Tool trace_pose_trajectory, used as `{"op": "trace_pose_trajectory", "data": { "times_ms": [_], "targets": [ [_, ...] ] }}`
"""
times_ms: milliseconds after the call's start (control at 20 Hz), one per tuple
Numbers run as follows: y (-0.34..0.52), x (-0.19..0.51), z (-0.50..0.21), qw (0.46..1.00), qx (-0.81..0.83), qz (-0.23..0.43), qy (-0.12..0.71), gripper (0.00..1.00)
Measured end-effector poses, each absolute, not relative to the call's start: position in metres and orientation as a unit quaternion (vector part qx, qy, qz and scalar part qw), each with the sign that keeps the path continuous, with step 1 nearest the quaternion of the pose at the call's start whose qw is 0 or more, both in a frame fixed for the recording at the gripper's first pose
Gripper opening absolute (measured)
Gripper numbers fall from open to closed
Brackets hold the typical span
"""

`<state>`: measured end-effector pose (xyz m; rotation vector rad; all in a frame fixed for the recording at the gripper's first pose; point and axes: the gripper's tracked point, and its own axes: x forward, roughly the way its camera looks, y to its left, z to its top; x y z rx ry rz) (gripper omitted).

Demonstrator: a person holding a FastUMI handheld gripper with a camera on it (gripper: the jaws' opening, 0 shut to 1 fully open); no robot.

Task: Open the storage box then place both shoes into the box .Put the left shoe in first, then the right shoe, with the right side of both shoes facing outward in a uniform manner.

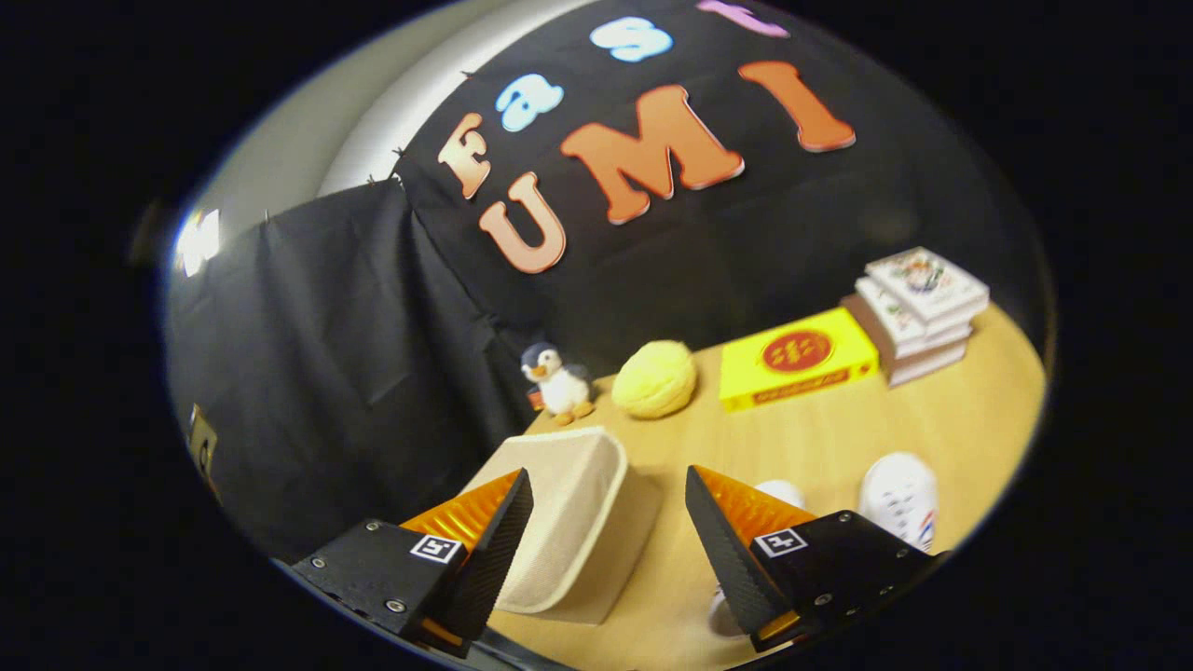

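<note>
So the gripper [608,522] is hanging above the table [839,438] with its fingers spread wide, nothing between them but bare wood and a corner of the box [569,513]. Not touching anything as far as I can see.

Using the box as the reference: it's a beige fabric box with its lid still on, sitting at the near edge of the table, just ahead of the left finger [485,540] and partly hidden by it. The two white shoes are off to the right of the box. One shoe [778,492] is mostly hidden behind the right finger [736,540], only the toe poking out. The other shoe [899,499] is further right, with some red and blue striping near its side.

Farther back from the box, along the black cloth wall: a little penguin plushie [559,382], then a yellow puff [654,378] beside it, then a flat yellow carton [797,359], and a stack of books [918,312] at the far right.
</note>
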<state>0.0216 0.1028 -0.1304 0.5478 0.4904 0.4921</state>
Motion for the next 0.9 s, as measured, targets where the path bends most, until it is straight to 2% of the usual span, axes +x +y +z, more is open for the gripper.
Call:
{"op": "trace_pose_trajectory", "data": {
  "times_ms": [400,550,750,900],
  "targets": [
    [0.151,0.014,-0.205,0.763,0.438,0.291,0.375,0.98],
    [0.175,0.009,-0.208,0.715,0.475,0.325,0.397,0.98],
    [0.194,0.004,-0.213,0.681,0.492,0.35,0.415,0.97],
    [0.2,0.002,-0.208,0.64,0.527,0.359,0.429,0.86]
  ]
}}
